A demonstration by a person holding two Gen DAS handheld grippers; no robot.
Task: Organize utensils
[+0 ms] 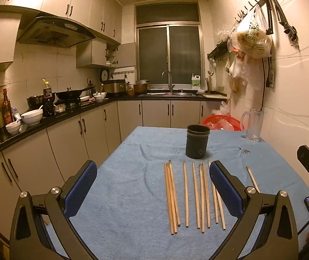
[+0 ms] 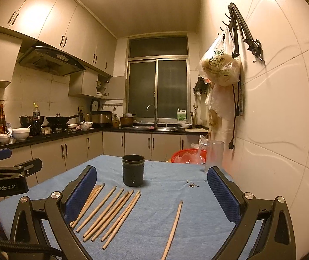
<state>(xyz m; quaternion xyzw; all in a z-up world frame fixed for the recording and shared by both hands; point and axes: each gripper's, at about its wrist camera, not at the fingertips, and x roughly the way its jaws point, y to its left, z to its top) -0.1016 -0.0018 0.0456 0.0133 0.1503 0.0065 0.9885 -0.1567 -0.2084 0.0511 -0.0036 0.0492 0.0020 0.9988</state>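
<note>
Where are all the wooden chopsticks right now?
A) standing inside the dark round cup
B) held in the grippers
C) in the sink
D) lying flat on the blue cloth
D: the wooden chopsticks lie flat on the blue cloth in front of the dark round cup, and both grippers, left and right, are open and empty.

Narrow kitchen under warm ceiling light, beige wall cupboards [image 1: 85, 4], black range hood [image 1: 55, 32], dark frosted sliding window [image 1: 168, 54], black L-shaped countertop [image 1: 68, 114], steel sink [image 1: 167, 94], white tiled right wall [image 2: 284, 108], possibly marble-veined.
</note>
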